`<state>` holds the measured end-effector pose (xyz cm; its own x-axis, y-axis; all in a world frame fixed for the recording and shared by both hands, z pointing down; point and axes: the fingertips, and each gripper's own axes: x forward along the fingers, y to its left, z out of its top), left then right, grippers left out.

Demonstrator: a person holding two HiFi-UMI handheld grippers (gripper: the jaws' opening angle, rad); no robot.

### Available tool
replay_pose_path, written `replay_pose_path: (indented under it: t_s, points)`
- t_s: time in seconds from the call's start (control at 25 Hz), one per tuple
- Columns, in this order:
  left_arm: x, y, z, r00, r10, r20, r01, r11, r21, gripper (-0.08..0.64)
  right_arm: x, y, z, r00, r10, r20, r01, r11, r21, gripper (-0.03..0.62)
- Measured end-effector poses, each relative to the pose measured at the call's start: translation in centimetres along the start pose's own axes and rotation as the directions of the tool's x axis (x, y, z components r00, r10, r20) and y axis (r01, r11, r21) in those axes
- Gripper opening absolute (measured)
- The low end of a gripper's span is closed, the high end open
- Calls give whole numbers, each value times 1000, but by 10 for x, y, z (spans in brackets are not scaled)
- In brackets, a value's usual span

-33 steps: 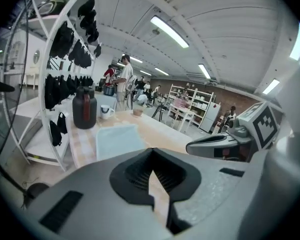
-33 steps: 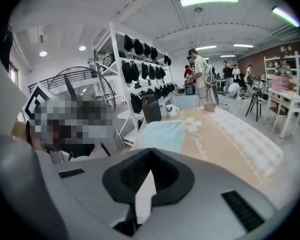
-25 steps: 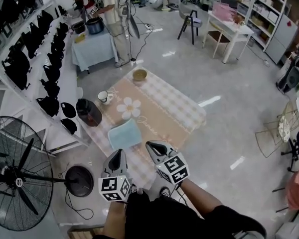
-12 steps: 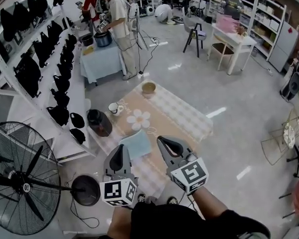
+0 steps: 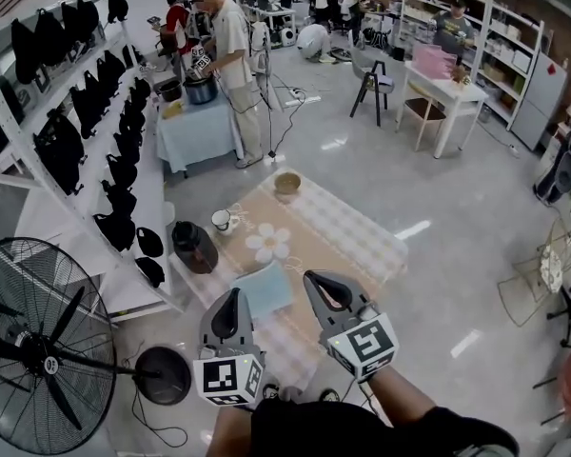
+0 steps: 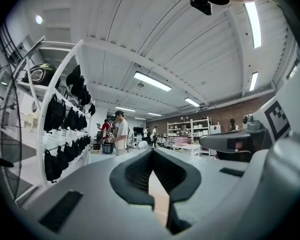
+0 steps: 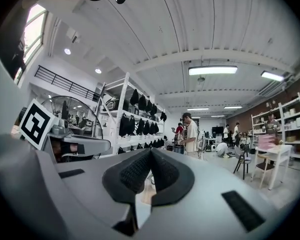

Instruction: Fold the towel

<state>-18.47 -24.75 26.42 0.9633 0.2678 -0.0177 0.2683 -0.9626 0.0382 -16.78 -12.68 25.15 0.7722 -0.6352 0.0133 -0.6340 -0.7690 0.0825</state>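
Hovering over the near end of a checked floor mat (image 5: 352, 227), both tools are empty. Farthest left stands a big floor fan (image 5: 38, 350), then a rack of shelves (image 5: 38, 169) hung with black bags. At the mat's left edge sit a dark jar (image 5: 192, 246) and a white mug (image 5: 223, 221). The left claw (image 5: 233, 295) is pressed together on nothing; its own view shows the pads meeting, with only a sliver of mat below them. Just beyond and between the two tools lies the light blue towel (image 5: 265, 288), flat on the mat near a printed daisy (image 5: 269, 243) and apart from both claws. The right claw (image 5: 316, 280) is likewise pressed together and holds nothing. A bowl (image 5: 287, 184) sits at the mat's far end.

The towel already lies as a small, tidy rectangle, so the folding looks largely done, or it may have been a compact cloth from the start. With neither claw on it, no fold is in hand right now.

Its layers cannot be counted from above, and its near corner sits close behind the left tool. Neither gripper view shows the towel at all, since both look level across the room. The person's body cuts off the mat's near edge.
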Motion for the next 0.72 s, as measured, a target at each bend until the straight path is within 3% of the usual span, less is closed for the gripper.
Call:
replay_pose_path:
  t_s: [0.64,0.72]
  points:
    - [-25,3,7,1000,-4,7,4,1000,-4,5,-1,20,0,998,40,-48,-40,999,13,0]
    - [-25,4,3,1000,-5,-1,5,1000,-6,5,-3,20,2,999,36,-21,-36,999,9,0]
